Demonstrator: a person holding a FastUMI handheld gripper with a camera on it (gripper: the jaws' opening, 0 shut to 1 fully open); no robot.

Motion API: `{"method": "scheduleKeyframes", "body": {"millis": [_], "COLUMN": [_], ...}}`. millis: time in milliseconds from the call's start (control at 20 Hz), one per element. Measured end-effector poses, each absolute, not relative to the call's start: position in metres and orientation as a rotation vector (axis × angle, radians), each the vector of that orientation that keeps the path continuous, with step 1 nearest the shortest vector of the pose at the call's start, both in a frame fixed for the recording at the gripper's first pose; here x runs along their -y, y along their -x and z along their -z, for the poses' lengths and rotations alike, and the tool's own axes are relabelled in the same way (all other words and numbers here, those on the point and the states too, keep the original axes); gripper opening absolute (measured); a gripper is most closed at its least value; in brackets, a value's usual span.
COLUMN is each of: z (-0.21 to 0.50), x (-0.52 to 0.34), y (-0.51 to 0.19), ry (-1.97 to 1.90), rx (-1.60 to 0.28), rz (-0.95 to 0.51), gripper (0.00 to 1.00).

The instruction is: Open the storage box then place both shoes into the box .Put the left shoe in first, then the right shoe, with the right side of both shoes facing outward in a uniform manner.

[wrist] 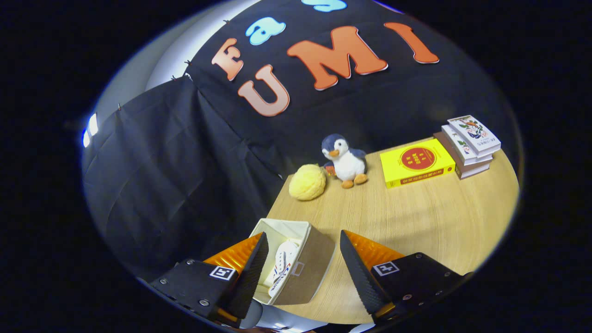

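tongs (305, 263): fingers spread wide, nothing held between them, raised above the tabletop (416, 217) and tilted.

storage box (296, 263): open, no lid seen on it, standing at the tabletop's near left corner, close to the edge. it lies between the two fingers and just ahead of them; the left finger overlaps its left wall in this view, the right finger stands apart from its brown side. whether the left finger touches the box cannot be told.

shoe (281, 267): one white shoe with red and blue striping lies inside the box, on edge by the look of it. which shoe it is, and which side faces out, cannot be told for certain. no second shoe is sighted in the box.

judged status: box opened, one shoe in, one outstanding.

risks:
- box sits near the tabletop's edge; a sideways nudge from the left finger on descent could push it off or skew it.
- soft box walls may fold inward if pressed, jamming the second shoe.
- the second shoe could go in facing the opposite way to the first, failing the uniform-side requirement.

far edge holds a plush penguin (344, 159), a yellow bun-shaped object (307, 182), a yellow book (416, 162) and a stack of books (469, 145), all well apart from the tongs.
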State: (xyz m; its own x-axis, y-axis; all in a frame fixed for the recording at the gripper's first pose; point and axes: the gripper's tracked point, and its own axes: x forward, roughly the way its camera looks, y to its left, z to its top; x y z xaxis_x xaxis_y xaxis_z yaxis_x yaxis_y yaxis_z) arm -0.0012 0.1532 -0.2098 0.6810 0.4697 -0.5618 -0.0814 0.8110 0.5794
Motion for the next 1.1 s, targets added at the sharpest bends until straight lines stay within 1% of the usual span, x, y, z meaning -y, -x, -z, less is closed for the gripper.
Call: {"method": "scheduleKeyframes", "body": {"millis": [150,400,600,850,1100], "z": [0.196,0.162,0.138,0.125,0.123], "x": [-0.103,-0.030,0.031,0.061,0.068], "y": [-0.009,-0.014,-0.013,-0.006,-0.005], "ry": [-0.493,-0.475,-0.353,-0.244,-0.192], "rx": [-0.654,-0.482,-0.334,-0.269,-0.264], "rz": [-0.259,-0.156,-0.060,-0.003,0.013], "gripper": [0.96,0.96,0.95,0.96,0.96]}}
